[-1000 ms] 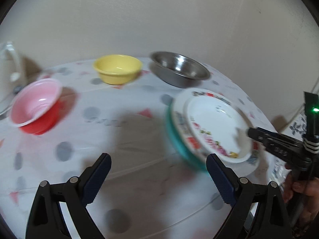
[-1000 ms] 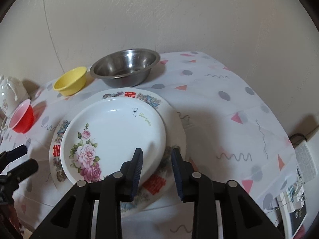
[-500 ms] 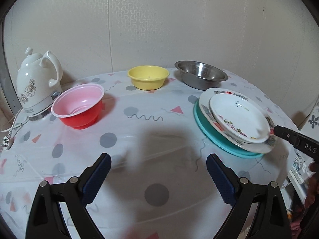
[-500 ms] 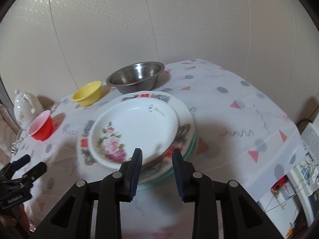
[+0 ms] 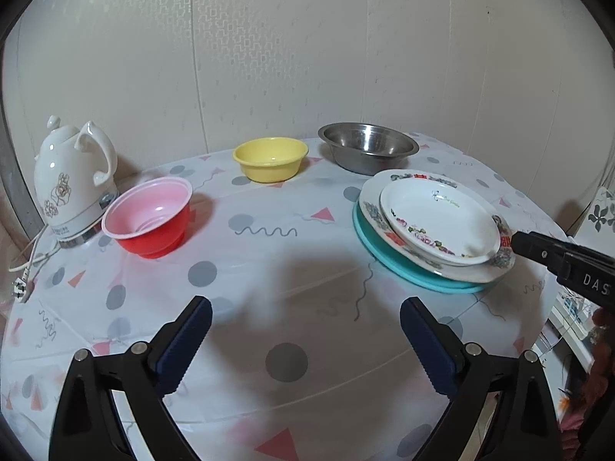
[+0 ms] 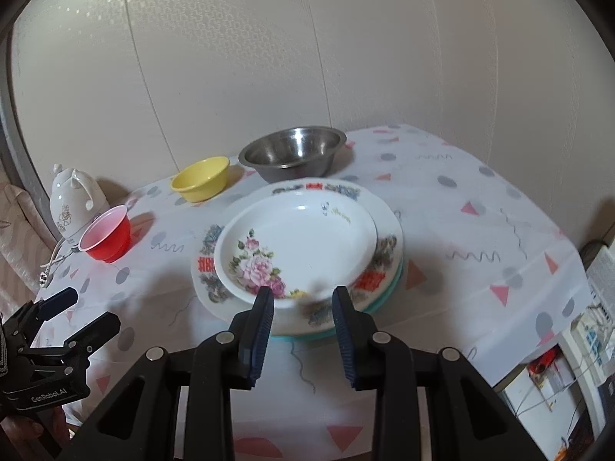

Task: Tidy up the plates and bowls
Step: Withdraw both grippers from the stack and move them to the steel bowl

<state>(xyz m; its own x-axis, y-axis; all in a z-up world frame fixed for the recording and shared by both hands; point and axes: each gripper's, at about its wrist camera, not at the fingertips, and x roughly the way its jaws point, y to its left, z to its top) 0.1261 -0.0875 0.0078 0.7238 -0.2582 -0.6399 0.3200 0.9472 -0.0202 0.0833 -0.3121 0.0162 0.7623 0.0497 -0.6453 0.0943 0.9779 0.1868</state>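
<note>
Plates (image 6: 300, 246) stacked on patterned tablecloth (image 5: 269, 269) beside cream wall (image 5: 307, 57).

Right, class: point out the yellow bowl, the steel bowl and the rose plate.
yellow bowl (image 5: 270, 149), left wrist view, on its inner wall.
steel bowl (image 6: 292, 148), right wrist view, on its inner wall.
rose plate (image 6: 303, 238), right wrist view, on its bare white centre.
</note>
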